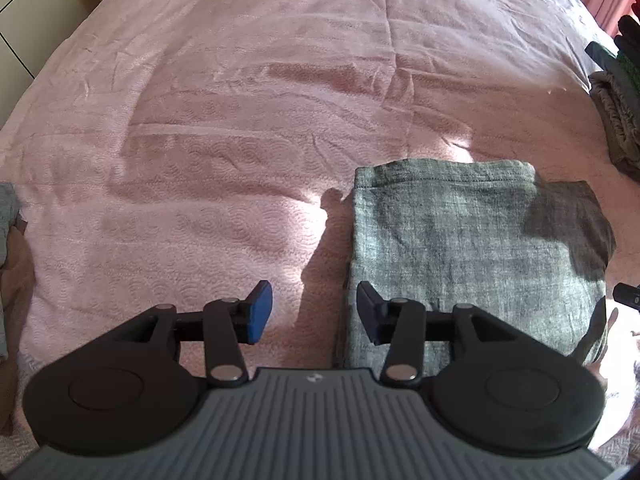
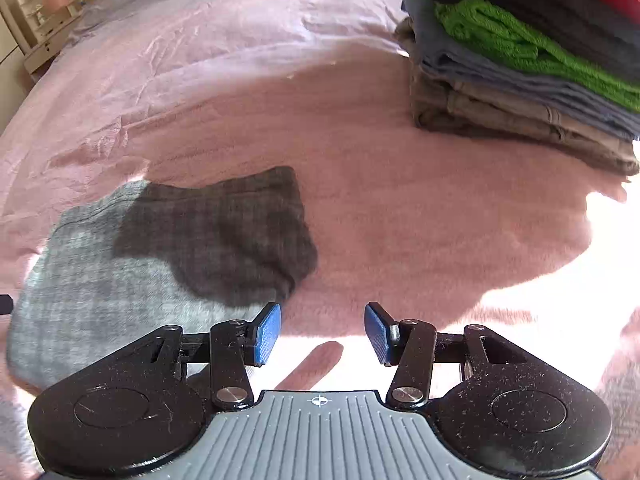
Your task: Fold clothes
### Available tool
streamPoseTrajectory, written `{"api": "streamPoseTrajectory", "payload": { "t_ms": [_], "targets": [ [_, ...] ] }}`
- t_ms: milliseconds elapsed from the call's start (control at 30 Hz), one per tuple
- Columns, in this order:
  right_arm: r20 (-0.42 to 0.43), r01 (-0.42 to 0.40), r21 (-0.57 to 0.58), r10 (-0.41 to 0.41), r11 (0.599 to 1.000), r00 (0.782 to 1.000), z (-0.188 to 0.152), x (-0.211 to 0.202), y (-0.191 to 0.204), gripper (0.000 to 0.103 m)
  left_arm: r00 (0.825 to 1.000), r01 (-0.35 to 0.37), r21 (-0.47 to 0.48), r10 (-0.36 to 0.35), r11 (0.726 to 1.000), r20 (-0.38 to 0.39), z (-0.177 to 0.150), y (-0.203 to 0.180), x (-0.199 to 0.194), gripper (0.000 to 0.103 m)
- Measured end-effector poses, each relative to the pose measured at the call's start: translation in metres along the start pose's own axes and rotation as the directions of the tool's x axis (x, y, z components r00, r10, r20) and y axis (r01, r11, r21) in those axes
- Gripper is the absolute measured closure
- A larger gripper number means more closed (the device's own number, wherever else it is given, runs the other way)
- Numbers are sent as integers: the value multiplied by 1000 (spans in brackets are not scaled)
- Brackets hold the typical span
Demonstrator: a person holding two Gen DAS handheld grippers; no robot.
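Note:
A folded grey heathered garment [image 1: 472,252] lies flat on the pink bedspread [image 1: 240,120]. My left gripper [image 1: 314,312] is open and empty, hovering at the garment's near left edge, its right finger over the cloth. In the right wrist view the same garment [image 2: 160,256] lies at lower left, partly in shadow. My right gripper [image 2: 322,332] is open and empty, just right of the garment's near right corner, above bare bedspread [image 2: 400,200].
A stack of folded clothes [image 2: 520,76] in tan, blue-grey, green, dark grey and red stands at the right; it also shows at the right edge of the left wrist view [image 1: 618,100]. More cloth [image 1: 8,240] lies at the left edge. Furniture [image 2: 44,20] stands beyond the bed.

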State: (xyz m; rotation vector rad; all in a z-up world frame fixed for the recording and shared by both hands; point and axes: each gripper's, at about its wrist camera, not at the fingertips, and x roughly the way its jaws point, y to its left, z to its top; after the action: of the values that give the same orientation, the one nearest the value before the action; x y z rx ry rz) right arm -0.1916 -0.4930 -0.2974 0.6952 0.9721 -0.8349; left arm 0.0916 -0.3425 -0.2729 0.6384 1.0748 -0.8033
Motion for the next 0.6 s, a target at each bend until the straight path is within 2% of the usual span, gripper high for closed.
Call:
{"api": "streamPoseTrajectory", "payload": {
  "t_ms": [33, 167, 367, 600],
  "targets": [
    [-8, -18, 11, 18, 1000, 1000, -1, -4, 0, 19, 1000, -6, 3, 6, 1000, -9, -1, -2, -2, 61],
    [-30, -74, 29, 75, 997, 997, -12, -14, 10, 19, 998, -36, 20, 37, 999, -53, -10, -9, -2, 58],
    [-103, -93, 18, 94, 996, 990, -32, -16, 24, 19, 992, -63, 43, 67, 997, -110, -31, -16, -4, 51],
    [-162, -114, -39, 106, 993, 981, -49, -24, 42, 19, 984, -62, 47, 69, 997, -166, -52, -19, -8, 51]
  ]
}}
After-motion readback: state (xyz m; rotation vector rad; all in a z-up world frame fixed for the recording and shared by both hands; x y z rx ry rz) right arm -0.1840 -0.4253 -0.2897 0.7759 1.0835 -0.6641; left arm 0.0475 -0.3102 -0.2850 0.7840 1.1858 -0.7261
